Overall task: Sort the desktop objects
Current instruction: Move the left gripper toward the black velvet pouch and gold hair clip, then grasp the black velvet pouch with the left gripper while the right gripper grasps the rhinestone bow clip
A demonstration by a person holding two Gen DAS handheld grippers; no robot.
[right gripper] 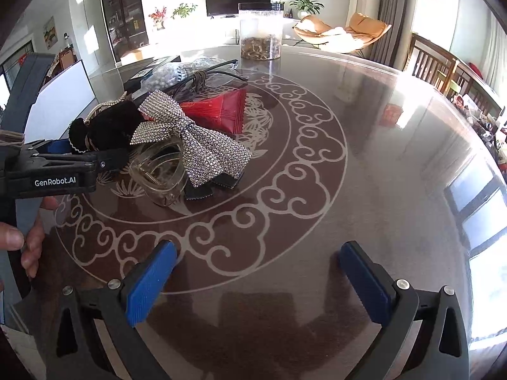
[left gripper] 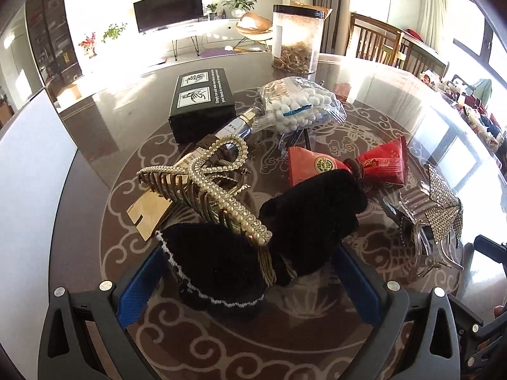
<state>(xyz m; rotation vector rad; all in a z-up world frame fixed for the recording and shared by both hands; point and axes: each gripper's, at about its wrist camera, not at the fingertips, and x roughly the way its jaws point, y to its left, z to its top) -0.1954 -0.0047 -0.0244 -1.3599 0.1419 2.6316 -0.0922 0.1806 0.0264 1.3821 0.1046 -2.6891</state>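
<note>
At table point(right gripper: 364, 120) rear, your clear jar point(left gripper: 298, 39) holds brown bits; left tool point(left gripper: 250, 259) straddles black velvet bow point(left gripper: 269, 231), right tool point(right gripper: 256, 266) wide open, empty.

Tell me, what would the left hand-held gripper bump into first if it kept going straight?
The left hand-held gripper would meet the black velvet bow first; it already sits between the open fingers, with the pearl hair claw resting on it.

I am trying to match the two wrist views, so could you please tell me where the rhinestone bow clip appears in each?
Left wrist view: the rhinestone bow clip sits at the right edge, right of the black velvet bow.
Right wrist view: the same clip lies left of centre, in front of the red packet.
Shared landmark: the clear jar at the table's far side.
</note>
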